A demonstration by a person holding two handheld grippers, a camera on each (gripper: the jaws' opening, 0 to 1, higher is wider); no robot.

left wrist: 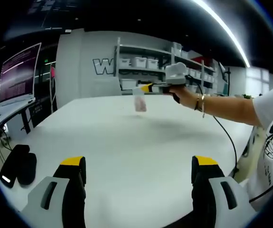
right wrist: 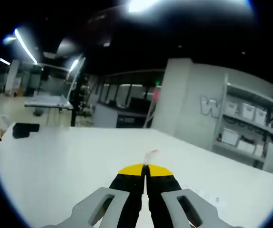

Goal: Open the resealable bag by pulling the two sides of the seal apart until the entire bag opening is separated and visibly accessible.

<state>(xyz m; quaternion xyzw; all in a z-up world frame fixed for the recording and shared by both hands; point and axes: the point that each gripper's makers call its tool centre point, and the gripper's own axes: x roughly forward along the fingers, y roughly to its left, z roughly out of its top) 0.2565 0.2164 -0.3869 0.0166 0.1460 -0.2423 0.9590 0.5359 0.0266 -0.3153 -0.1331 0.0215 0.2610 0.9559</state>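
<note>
Between right gripper (right wrist: 146, 172) jaws: pinching bag (left wrist: 139, 103) by its top, hanging long axis downward above table (left wrist: 127, 142) | left gripper (left wrist: 138, 173): gaping wide, holding nothing, trailing well short | bag lying ahead, slightly rightward.

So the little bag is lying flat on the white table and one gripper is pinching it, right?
Not quite. The little bag isn't lying flat on the white table; it hangs in the air above it, as the left gripper view shows. The right gripper really is pinching it, with its fingers closed on the bag's top edge.
</note>
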